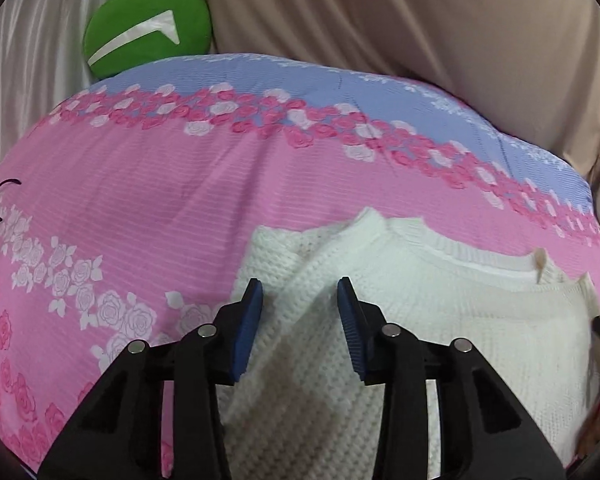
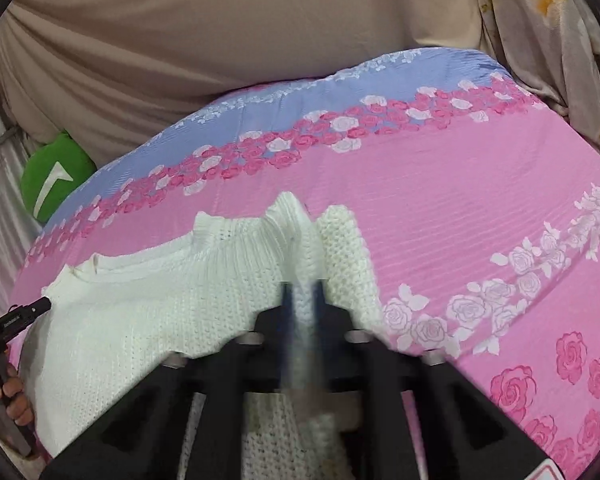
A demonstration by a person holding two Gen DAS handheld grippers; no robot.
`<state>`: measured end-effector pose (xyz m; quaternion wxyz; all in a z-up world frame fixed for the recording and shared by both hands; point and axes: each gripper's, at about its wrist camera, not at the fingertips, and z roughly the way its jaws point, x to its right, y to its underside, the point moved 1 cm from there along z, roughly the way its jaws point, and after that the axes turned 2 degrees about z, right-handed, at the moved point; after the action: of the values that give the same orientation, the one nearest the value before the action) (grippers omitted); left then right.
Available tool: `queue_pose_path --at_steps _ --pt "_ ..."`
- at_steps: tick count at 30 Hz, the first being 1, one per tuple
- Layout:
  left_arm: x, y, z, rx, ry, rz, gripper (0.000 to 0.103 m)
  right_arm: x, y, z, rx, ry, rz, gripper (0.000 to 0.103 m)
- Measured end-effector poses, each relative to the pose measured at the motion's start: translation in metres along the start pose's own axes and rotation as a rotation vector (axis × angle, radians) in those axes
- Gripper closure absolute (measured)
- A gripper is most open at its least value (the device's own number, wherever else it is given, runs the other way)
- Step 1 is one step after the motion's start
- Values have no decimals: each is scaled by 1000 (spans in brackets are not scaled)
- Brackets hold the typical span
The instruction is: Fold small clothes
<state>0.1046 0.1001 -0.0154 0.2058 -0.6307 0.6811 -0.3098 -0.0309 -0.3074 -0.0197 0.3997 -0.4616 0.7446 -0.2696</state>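
A white knit sweater [image 1: 440,320] lies flat on the pink rose bedsheet [image 1: 140,208], neckline toward the far side with a small tag [image 1: 540,264]. My left gripper [image 1: 299,286] stands open over the sweater's left side. A folded ridge of knit runs between its blue pads [image 1: 252,320], and neither pad presses on it. In the right wrist view, my right gripper [image 2: 304,292] is shut on a raised fold of the sweater [image 2: 160,312] at its right shoulder, and its blue pads are blurred. A hand [image 2: 8,396] shows at the left edge.
A green round cushion [image 1: 148,28] sits at the far left corner of the bed, also visible as the cushion [image 2: 56,176]. Beige draped cloth [image 1: 420,12] backs the bed. Patterned fabric [image 2: 540,40] hangs at the far right. Bare sheet [image 2: 480,208] extends right of the sweater.
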Motion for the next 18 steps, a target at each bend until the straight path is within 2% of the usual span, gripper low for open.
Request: queue_pose_path --at_steps 2,3,4,6,7,10,12,14,16,18 --pt "-5 2 5 -1 -2 -7 65 1 -7 -18 83 -15 15 94" --pt "-6 3 7 -1 -8 -6 64 4 -11 -19 94 -1 24 94" --pt "-6 4 10 -1 -13 -7 63 10 -13 -12 75 15 30 94" --pt "-5 5 12 10 -30 0 63 28 -8 29 -74 70 57 94" --pt "-5 4 13 11 -35 2 62 37 -6 39 -104 54 88 95" --pt "-5 3 14 14 -38 2 61 36 -14 18 -50 49 108 93" --pt "-7 2 13 15 -26 -4 61 31 -13 -6 41 52 123 86" --pt "-9 4 4 26 -5 -16 61 12 -7 -37 121 22 73 84" --pt "-12 8 -13 29 22 -32 63 -12 2 -54 135 -34 -1 84" --pt "-8 15 -40 65 38 -7 63 -45 21 -66 113 -96 -108 84"
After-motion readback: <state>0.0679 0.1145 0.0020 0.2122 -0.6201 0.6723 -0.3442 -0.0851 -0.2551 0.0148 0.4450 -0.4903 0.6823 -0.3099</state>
